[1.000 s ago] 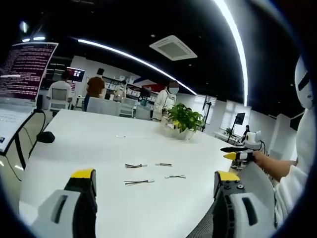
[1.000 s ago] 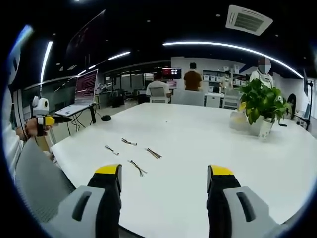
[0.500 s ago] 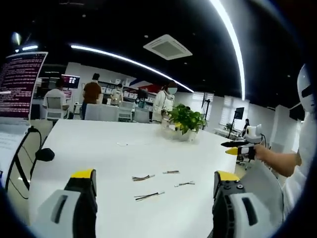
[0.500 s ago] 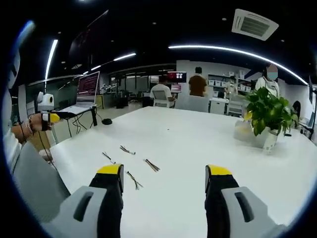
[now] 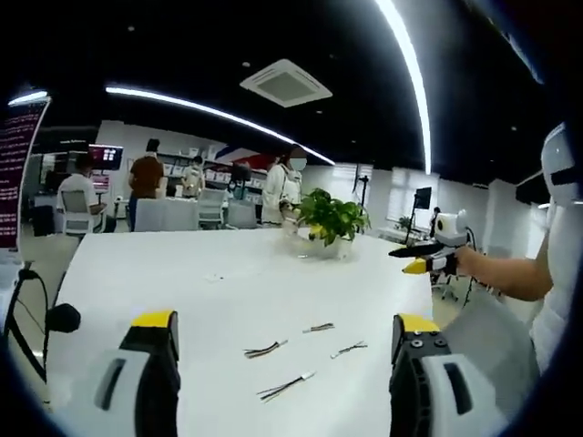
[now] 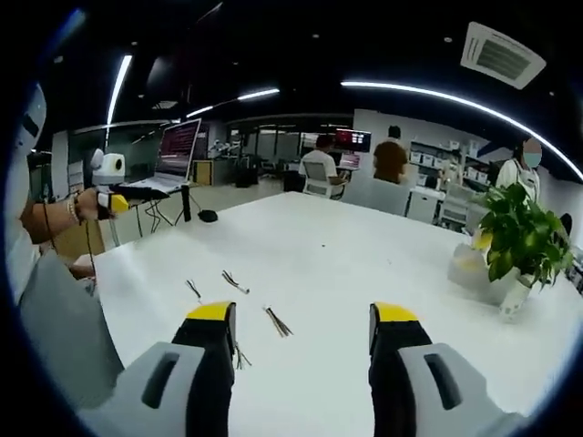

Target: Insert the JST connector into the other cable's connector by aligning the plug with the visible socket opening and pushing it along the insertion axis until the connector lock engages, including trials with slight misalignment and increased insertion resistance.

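- The left gripper (image 5: 284, 337) is held above the near edge of the white worktop (image 5: 182, 273), jaws spread wide with nothing between them.
- The right gripper (image 6: 302, 328) is the same: jaws wide apart, empty, raised over the worktop.
- Four short cables lie loose on the worktop, near one another but not touching. From the left gripper view, one cable (image 5: 265, 349) sits near the middle, another (image 5: 318, 327) a little beyond it, a third (image 5: 348, 349) off to the right, and the nearest cable (image 5: 286, 387) lies closest to the jaws.
- The connectors on their ends are too small to make out, so I cannot tell which end is plug and which is socket.
- These cables look very light and floppy; the thin wires will bend and slide on the smooth top if nudged. The plastic ends are likely the only stiff part, so I would take hold there, just behind the connector body, not on the wires.
- A potted plant (image 5: 332, 218) stands further back, well clear of the cables.
- Neither cable is picked up yet; the task has barely begun.
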`<state>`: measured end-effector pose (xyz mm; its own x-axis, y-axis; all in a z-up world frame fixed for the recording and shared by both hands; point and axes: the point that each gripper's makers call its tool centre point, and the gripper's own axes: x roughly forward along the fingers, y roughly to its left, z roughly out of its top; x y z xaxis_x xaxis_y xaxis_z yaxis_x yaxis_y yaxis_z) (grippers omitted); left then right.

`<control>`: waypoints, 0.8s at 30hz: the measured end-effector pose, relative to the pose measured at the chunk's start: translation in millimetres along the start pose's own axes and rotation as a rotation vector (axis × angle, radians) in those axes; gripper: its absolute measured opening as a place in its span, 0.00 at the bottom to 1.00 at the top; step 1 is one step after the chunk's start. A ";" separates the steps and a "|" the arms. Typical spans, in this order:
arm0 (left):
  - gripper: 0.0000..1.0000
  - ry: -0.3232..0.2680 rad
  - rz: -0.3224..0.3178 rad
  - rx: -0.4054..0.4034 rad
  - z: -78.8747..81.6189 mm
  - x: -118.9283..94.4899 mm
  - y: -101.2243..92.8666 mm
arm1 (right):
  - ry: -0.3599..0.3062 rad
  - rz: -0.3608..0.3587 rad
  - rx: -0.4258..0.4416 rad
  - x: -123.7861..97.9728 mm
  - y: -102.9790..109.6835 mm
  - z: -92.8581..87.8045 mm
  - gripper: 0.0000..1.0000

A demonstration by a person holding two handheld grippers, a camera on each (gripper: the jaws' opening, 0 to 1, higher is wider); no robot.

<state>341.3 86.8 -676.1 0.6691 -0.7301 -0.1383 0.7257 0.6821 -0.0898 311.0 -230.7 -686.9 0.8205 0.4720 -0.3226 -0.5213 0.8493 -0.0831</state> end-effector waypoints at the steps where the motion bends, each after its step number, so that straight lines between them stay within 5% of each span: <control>1: 0.96 0.009 -0.004 0.019 -1.8 5.3 0.4 | -0.004 0.008 0.000 3.9 0.9 0.4 0.57; 10: 0.95 0.049 -0.122 0.044 -15.0 48.7 -3.5 | 0.022 0.115 0.000 41.9 8.1 -5.9 0.55; 24: 0.86 0.086 -0.173 0.074 -37.9 96.0 1.6 | 0.057 0.236 -0.050 101.8 12.7 -15.9 0.46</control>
<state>400.6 19.3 -726.9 0.5201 -0.8276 -0.2112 0.8403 0.5401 -0.0472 384.2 -175.6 -735.9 0.6607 0.6409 -0.3908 -0.7093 0.7034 -0.0454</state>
